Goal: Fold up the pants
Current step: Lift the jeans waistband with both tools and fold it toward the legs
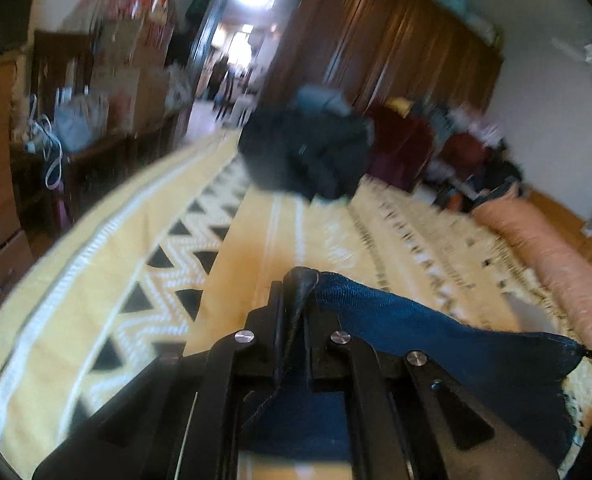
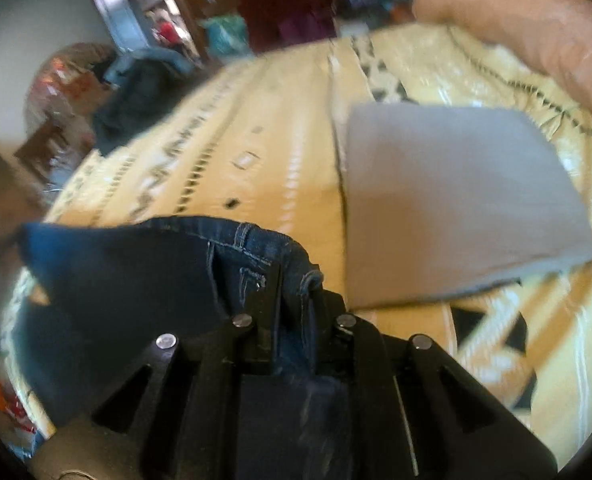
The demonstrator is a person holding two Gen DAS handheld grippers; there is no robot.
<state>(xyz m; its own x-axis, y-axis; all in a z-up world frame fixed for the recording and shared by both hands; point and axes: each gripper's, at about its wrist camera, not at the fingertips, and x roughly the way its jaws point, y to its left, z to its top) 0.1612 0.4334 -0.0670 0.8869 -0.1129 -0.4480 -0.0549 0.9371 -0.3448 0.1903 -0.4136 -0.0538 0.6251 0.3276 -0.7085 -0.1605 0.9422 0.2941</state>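
Right wrist only: grey folded cloth (image 2: 456, 204) beside jeans (image 2: 256, 248); both tongs clamped.

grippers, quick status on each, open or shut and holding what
left gripper: shut on the blue jeans, pinching a fabric edge.
right gripper: shut on the jeans' waistband.

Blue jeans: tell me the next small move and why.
Probably draw the two grippers apart to pull the waist taut, then lower it flat onto the yellow bedspread. The left gripper and right gripper are both shut on the blue jeans, which sag slack between them, clear of the folded grey cloth.
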